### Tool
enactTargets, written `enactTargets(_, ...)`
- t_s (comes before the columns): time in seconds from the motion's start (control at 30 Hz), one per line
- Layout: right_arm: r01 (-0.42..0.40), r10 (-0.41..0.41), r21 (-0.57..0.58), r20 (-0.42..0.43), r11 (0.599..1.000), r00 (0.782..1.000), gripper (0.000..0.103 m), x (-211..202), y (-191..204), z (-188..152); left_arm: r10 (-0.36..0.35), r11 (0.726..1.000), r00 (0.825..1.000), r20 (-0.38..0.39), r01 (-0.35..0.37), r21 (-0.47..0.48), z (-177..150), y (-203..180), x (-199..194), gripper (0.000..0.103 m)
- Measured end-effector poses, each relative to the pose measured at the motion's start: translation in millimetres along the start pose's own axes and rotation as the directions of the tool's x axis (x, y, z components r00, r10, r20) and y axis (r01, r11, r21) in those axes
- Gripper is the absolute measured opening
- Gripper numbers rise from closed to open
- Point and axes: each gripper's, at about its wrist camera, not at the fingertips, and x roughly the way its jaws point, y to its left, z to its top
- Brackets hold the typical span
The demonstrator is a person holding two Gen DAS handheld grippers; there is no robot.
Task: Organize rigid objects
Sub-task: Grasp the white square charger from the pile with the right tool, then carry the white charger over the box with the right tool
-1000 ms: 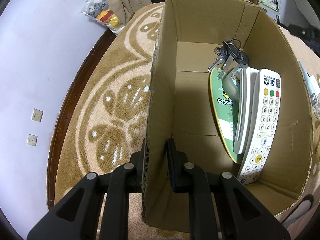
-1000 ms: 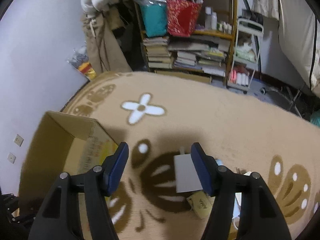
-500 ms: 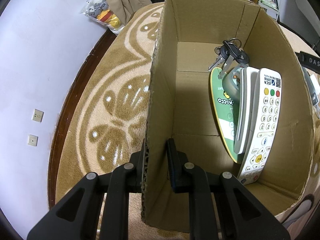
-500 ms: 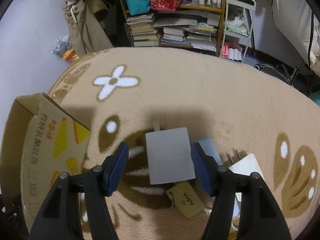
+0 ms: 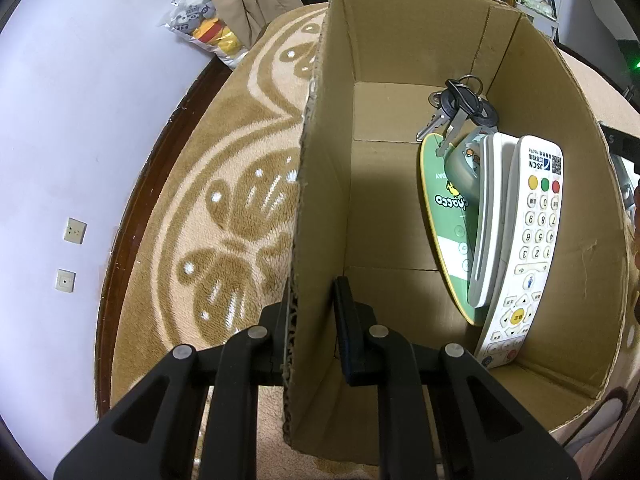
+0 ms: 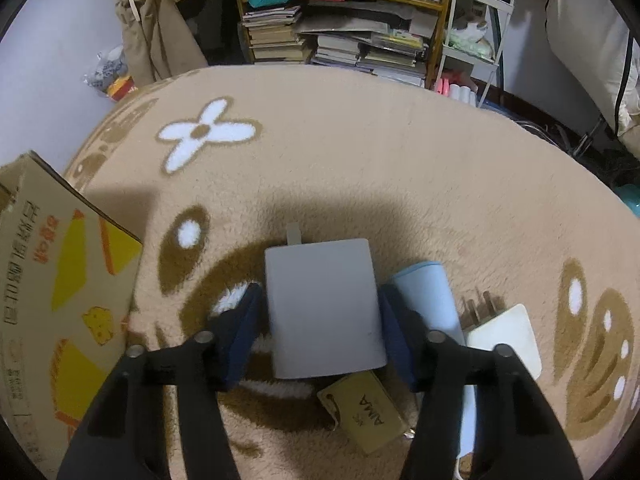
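In the left wrist view my left gripper [image 5: 316, 316] is shut on the near left wall of an open cardboard box [image 5: 320, 184]. Leaning inside against its right wall are a bunch of keys [image 5: 460, 108], a green oval card [image 5: 442, 216], a white clamshell item [image 5: 486, 220] and a white remote [image 5: 530, 240]. In the right wrist view my right gripper [image 6: 320, 332] is open low over the rug. Its blue pads [image 6: 244, 332] straddle a flat grey adapter block [image 6: 324, 308] with narrow gaps on both sides.
Beside the grey block lie a pale blue cylinder [image 6: 428, 300], a white plug charger [image 6: 504, 332] and a tan AIMA tag [image 6: 370, 412]. The printed box side [image 6: 60, 300] stands at left. A beige patterned rug [image 6: 360, 152] covers the floor; bookshelves [image 6: 340, 32] line the back.
The right gripper has come down and forward over the rug, so the grey block now sits between its fingers. The left gripper and box have not moved.
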Motion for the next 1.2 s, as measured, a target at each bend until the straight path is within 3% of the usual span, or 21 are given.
enactTargets(0.4,0.026,-0.026,-0.003,0.042,1.000,0.999,0.056,-4.0,4.9,-10.5,-0.002,1.000,1.000,-0.001,0.002,-0.001,0.0,0.4,-0.1,0.016)
enactTargets(0.67,-0.022,0.022,0.000,0.124,1.000,0.992,0.056,-33.2,11.6,-19.6,-0.003,1.000,1.000,-0.001,0.003,-0.003,0.2,2.1,1.0,0.016)
enactTargets(0.93,-0.099,0.108,-0.053,0.222,0.994,0.969,0.056,-77.6,33.2,-13.4,-0.004,1.000,1.000,0.001,0.004,-0.002,0.0,2.2,-0.2,0.015)
enactTargets(1.2,-0.182,0.211,-0.124,0.302,0.976,0.930,0.056,-122.2,63.4,-9.7,-0.008,1.000,1.000,0.001,0.008,-0.002,0.4,3.3,-0.7,0.015)
